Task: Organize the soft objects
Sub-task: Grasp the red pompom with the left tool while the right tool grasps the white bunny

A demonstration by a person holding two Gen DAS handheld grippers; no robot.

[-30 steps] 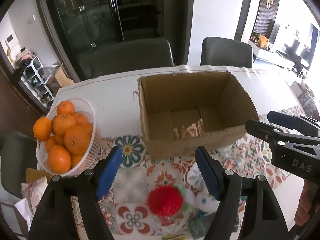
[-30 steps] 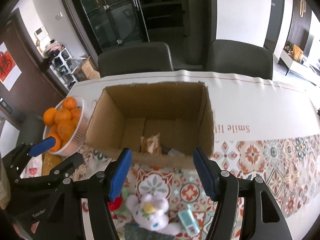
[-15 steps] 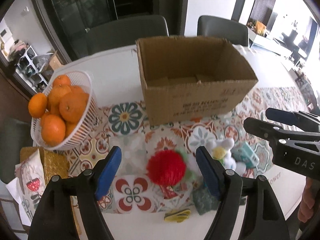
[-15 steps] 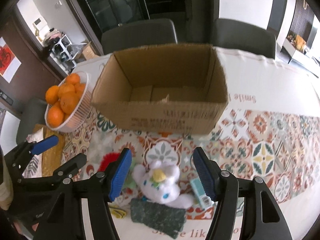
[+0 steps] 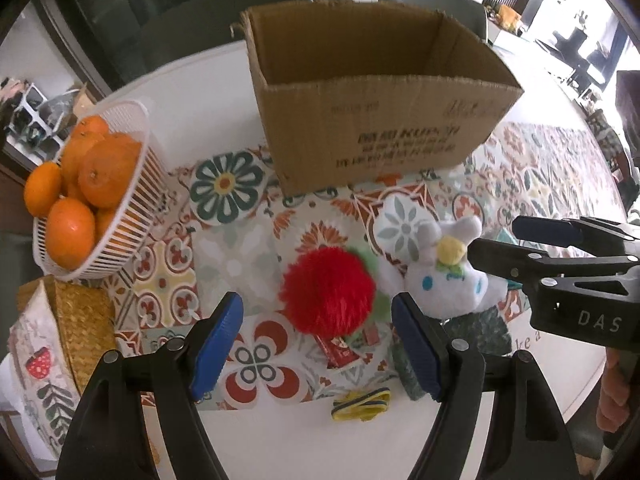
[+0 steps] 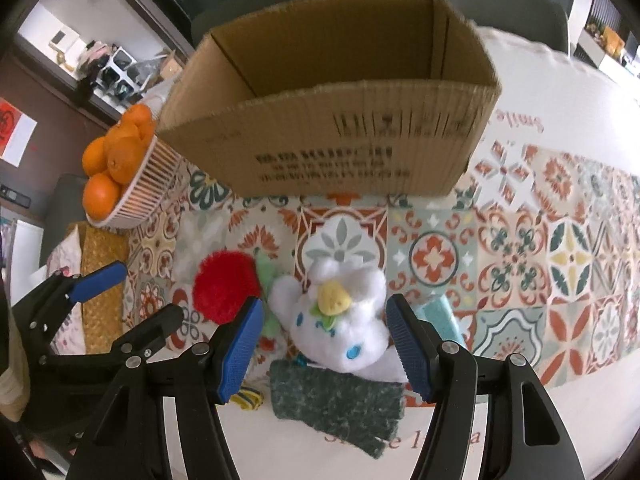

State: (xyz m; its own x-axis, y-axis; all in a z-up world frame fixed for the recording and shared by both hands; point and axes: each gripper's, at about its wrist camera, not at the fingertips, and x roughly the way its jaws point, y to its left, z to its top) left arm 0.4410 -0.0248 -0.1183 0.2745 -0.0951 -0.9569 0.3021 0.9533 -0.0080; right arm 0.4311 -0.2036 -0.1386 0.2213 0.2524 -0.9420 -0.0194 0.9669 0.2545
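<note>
Above the red pompom (image 5: 330, 294), left gripper (image 5: 316, 344) jaws gape.

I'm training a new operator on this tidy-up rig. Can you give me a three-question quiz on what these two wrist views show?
1. True or false: the white plush toy already lies inside the cardboard box.
2. Which soft thing lies between the left gripper fingers' line of sight: A) red pompom, B) green knitted cloth, C) oranges?
3. Fill in: the oranges sit in a white ____.

Key: 1 false; 2 A; 3 basket.
</note>
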